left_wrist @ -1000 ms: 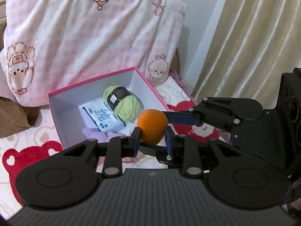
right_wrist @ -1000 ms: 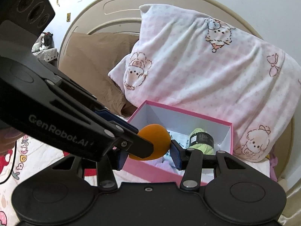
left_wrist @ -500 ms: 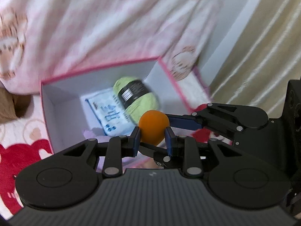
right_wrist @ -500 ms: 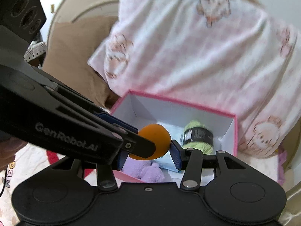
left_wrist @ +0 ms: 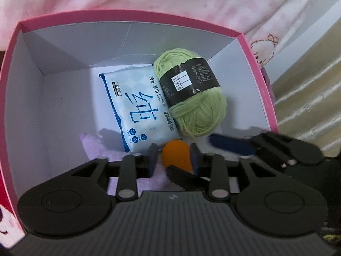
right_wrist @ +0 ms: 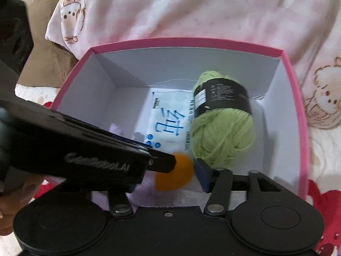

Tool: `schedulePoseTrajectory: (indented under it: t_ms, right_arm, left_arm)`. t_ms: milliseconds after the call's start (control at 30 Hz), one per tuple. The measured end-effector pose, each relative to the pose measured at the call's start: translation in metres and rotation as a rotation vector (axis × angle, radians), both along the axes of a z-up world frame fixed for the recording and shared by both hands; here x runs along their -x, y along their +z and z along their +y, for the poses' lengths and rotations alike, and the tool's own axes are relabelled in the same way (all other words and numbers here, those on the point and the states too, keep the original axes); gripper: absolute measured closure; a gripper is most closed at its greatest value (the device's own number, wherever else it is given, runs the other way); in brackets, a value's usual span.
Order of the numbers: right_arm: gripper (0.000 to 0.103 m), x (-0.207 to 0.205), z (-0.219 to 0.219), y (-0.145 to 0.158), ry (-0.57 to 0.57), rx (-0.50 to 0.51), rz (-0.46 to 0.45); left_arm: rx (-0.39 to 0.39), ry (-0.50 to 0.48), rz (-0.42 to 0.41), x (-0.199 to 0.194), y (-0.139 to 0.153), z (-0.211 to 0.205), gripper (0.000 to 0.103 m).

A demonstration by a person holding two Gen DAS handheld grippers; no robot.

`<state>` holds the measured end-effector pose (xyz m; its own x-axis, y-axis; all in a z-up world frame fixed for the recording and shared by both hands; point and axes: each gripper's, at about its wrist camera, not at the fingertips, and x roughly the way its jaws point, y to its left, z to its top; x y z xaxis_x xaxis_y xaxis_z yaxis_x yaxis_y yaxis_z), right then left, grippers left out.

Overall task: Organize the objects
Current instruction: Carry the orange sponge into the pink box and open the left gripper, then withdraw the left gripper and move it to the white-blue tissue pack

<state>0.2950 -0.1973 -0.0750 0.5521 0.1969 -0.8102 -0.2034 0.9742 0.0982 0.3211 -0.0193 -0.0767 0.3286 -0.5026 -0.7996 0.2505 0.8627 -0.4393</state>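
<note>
An orange ball (left_wrist: 176, 155) sits between the fingers of both grippers, low inside the pink box (left_wrist: 264, 81) with white walls. My left gripper (left_wrist: 174, 156) stands a little wider than the ball, with a gap at its left finger. My right gripper (right_wrist: 181, 176) is around the same ball (right_wrist: 173, 176), its right pad close beside it; the left gripper's arm covers its left finger. In the box lie a green yarn ball (left_wrist: 191, 96), a pack of wet wipes (left_wrist: 138, 108) and a purple plush (left_wrist: 96, 147).
A pink patterned pillow (right_wrist: 191, 10) lies behind the box (right_wrist: 298, 98). A brown cushion (right_wrist: 46, 64) is at the left. A beige curtain (left_wrist: 309, 96) hangs at the right. The bed sheet has red bear prints (right_wrist: 324, 204).
Both grippers have moved forward and down with the orange ball, from in front of the box to inside it. The left gripper's fingers have spread a little from the ball.
</note>
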Motion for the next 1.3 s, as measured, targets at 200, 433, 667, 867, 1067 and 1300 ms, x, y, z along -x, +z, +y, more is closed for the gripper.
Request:
schedulePoseTrajectory:
  t_ms: [200,433,667,867,1067,1300]
  right_arm:
    - [0.030,0.036,-0.017,0.043,0.021,-0.024,-0.104]
    - [0.027,0.086,-0.030,0.096,0.031,-0.044,-0.153]
    - [0.024,0.133,-0.034,0.135,0.081,-0.069,-0.184]
    - [0.020,0.174,-0.032,0.133,0.065,-0.070,-0.184]
    - [0.020,0.210,-0.019,0.107,0.106,-0.023,-0.177]
    - [0.020,0.229,-0.019,0.068,0.095,-0.042,-0.158]
  left_arm:
    - [-0.061,-0.042,-0.107,0.029,0.047,-0.004,0.052]
    - [-0.114,-0.118,-0.164,0.067,0.109,-0.005,0.050]
    - [-0.124,-0.174,-0.248,0.110,0.159,-0.002,0.046]
    - [-0.092,-0.223,-0.262,0.145,0.176,0.011,0.045]
    - [-0.107,-0.245,-0.239,0.171,0.161,0.011,0.045]
    - [-0.088,-0.299,-0.148,0.178,0.122,-0.019,0.045]
